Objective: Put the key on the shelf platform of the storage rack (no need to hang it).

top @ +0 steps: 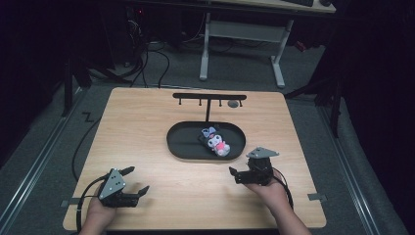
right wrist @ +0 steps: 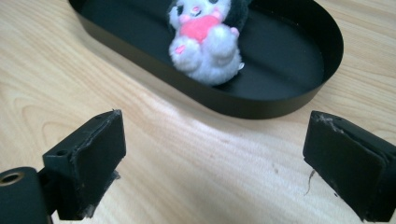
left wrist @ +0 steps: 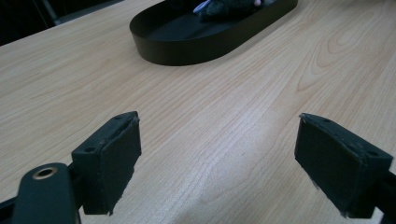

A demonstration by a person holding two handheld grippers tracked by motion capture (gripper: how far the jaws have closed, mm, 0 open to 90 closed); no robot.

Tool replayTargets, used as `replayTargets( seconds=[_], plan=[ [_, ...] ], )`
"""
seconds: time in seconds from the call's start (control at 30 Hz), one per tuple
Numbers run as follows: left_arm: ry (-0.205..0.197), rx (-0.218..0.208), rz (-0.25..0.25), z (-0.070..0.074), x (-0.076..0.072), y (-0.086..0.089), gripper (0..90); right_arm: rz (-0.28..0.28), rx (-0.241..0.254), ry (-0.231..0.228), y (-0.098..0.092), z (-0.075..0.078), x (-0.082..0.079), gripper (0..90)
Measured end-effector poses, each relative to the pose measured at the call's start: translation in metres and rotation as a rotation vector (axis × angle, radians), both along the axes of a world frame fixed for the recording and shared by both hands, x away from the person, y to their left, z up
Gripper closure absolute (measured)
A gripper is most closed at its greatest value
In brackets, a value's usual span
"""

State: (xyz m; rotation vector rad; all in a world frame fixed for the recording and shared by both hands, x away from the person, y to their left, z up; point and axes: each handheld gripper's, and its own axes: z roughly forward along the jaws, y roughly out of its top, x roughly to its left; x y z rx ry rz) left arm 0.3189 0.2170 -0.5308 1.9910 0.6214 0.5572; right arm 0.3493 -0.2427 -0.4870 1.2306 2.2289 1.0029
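A black oval tray (top: 177, 148) sits at the middle of the wooden table. In its right half lies a small plush toy (top: 216, 140), white with a dark hood and a pink heart on its front. My left gripper (top: 139, 179) rests near the front left corner, open, nothing between its pads, well short of the tray (left wrist: 187, 52). My right gripper (top: 234, 175) is open too, just in front of the tray's right end. In the right gripper view the plush toy (right wrist: 204, 41) lies close ahead, behind the tray's wall (right wrist: 261, 110), and the gripper (right wrist: 215, 158) holds nothing.
A black T-shaped stand with several hooks (top: 209, 98) rises directly behind the tray. A small grey round object (top: 233, 104) lies near its right end. Bare wood (top: 142, 122) stretches left of the tray. Beyond the table are desk legs (top: 279, 68) and floor cables (top: 147, 54).
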Motion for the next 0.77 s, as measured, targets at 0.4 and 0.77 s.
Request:
replayTargets(
  seconds=[0.4, 0.77],
  plan=[
    [-0.014, -0.024, 0.000, 0.005, -0.007, -0.002, 15.0, -0.029, 0.102, -0.137, -0.024, -0.031, -0.056, 8.9],
    [-0.033, -0.037, 0.002, 0.010, -0.009, 0.001, 14.9, -0.061, 0.111, -0.170, -0.028, -0.034, -0.054, 11.1]
  ],
)
